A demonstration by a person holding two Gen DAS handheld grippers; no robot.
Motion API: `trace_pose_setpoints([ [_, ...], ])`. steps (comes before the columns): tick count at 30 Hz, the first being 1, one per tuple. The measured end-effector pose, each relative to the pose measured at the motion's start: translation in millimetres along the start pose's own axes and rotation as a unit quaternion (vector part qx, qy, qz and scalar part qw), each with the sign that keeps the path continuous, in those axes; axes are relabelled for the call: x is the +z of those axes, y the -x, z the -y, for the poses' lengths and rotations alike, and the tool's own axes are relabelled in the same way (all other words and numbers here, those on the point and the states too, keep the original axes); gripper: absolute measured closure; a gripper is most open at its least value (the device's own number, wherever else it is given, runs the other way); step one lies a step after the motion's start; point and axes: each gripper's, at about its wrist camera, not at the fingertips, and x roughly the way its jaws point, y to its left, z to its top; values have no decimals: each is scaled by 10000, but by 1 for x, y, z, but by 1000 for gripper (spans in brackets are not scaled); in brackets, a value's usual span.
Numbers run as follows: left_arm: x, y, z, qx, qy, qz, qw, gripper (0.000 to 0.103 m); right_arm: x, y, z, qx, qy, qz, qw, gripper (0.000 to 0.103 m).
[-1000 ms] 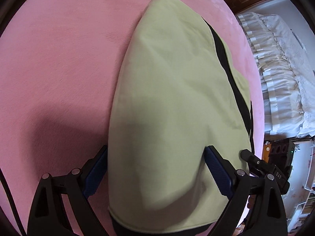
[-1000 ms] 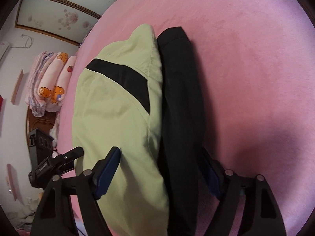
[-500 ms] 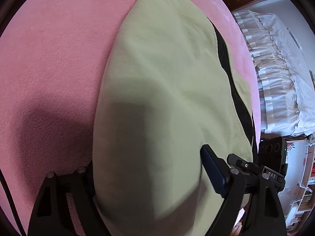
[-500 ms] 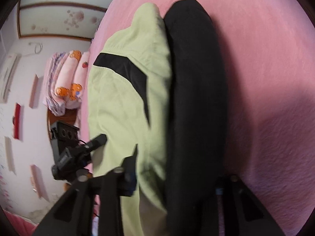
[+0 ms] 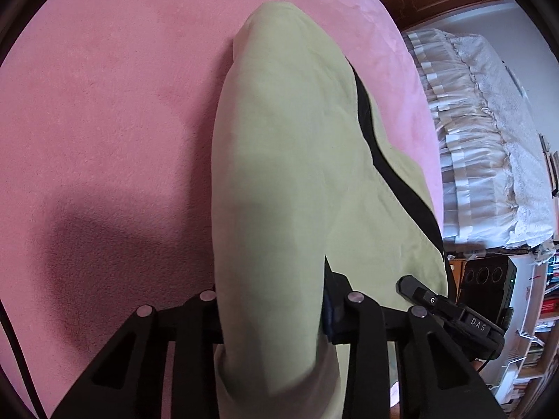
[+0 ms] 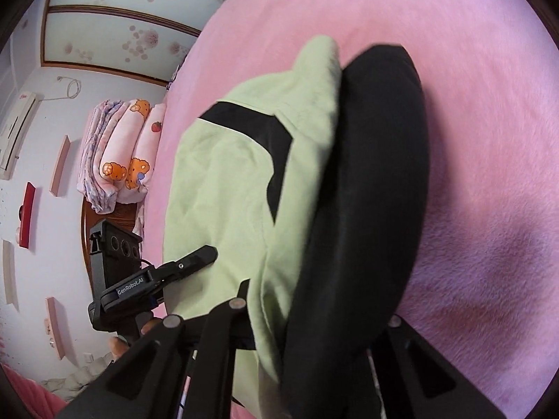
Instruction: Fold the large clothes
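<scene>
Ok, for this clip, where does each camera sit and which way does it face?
Left wrist: on the left tool, looking down along its fingers at the green garment on the pink blanket; the right tool shows at right.
Right wrist: on the right tool, looking down at the garment's green and black sleeve folds; the left tool shows at left.
Shared: garment, blanket, each other's tool; both tools are closing on cloth.

garment [image 5: 279,181]: pale green, black stripe and panel | blanket [image 5: 104,104]: plain pink | rolled bedding [image 6: 129,153]: pink, orange cartoon print
</scene>
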Motion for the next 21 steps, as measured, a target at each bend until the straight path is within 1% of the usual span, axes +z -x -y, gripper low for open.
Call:
trace_pose_setpoints([
  [3, 5, 19, 10, 2, -210, 95, 9997, 76, -3, 7, -11, 15, 31, 110, 9999, 93],
  [4, 7, 26, 15, 21, -311, 152, 9994, 76, -5, 11, -9, 34, 36, 135, 9999, 94],
  [6, 11, 38, 23, 17, -445, 229, 9987, 77, -7, 14, -16, 63, 28, 216, 9997, 94],
  [10, 26, 72, 35, -133, -660, 379, 9970, 77, -8, 23, -35, 177, 33, 444, 9989, 94],
  [16, 54, 126, 42, -284, -907, 597, 9937, 77, -1, 33, -89, 202, 354, 762, 9963, 94],
  [21, 82, 189, 31, -285, -1123, 799, 9900, 77, 3, 29, -149, 221, 651, 936, 9932, 94],
])
